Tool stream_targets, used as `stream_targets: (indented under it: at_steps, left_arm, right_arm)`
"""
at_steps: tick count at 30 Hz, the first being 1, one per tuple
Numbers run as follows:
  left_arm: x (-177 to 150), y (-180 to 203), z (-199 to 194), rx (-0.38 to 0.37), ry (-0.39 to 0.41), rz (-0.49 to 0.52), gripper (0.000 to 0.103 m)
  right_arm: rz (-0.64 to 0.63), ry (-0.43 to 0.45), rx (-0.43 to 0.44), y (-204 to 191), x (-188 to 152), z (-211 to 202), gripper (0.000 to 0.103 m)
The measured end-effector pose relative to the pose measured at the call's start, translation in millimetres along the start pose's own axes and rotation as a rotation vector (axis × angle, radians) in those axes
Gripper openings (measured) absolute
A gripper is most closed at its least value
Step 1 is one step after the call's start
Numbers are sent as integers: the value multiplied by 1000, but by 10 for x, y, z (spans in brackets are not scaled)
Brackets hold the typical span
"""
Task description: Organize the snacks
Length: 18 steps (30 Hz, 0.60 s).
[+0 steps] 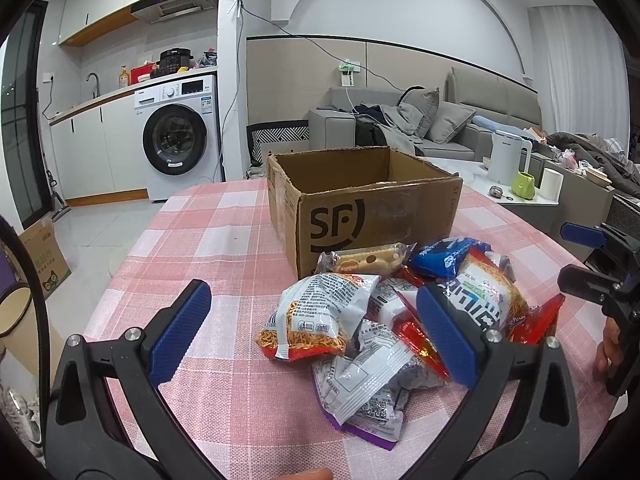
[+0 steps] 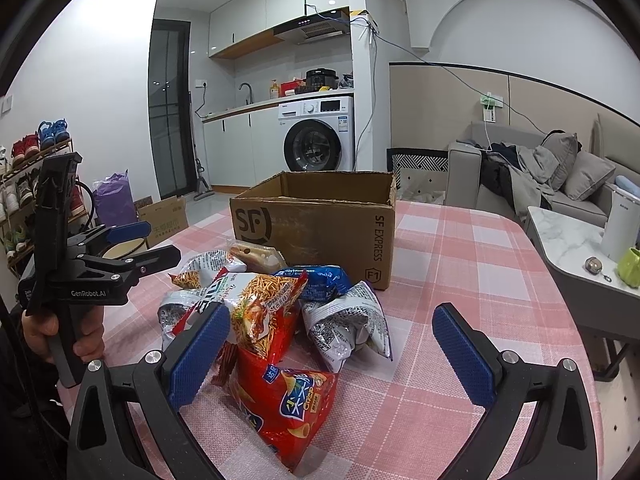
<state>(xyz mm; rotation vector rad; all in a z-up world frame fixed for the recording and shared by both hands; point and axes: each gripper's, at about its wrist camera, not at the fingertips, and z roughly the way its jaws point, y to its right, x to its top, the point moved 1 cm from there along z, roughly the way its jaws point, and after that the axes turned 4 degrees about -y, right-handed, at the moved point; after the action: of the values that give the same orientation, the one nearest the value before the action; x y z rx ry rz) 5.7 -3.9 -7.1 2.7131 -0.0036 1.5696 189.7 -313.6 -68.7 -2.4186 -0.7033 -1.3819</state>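
Both tongs gape wide and grip nothing: the left tongs and right tongs hover low over the snack pile on the bench. Just behind stands the cardboard box, apparently unfilled, so sorting looks unstarted. Only the right view shows the red chip bag nearest.

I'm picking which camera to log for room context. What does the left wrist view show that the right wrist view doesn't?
Only the left wrist view shows the white kettle's full body and the paper roll beside the green mug. Only the right wrist view shows the shoe rack, the purple bag and the red chip bag. Both show the cardboard box, the snack pile, the checked tablecloth and the washing machine.
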Motion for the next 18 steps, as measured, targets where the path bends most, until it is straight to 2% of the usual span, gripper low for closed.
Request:
stream_targets:
  at_steps: [18]
  left_arm:
    - [38,24,-29,-11,2,10,102]
  right_arm:
    - [1,2,-2,4,1,-3,103]
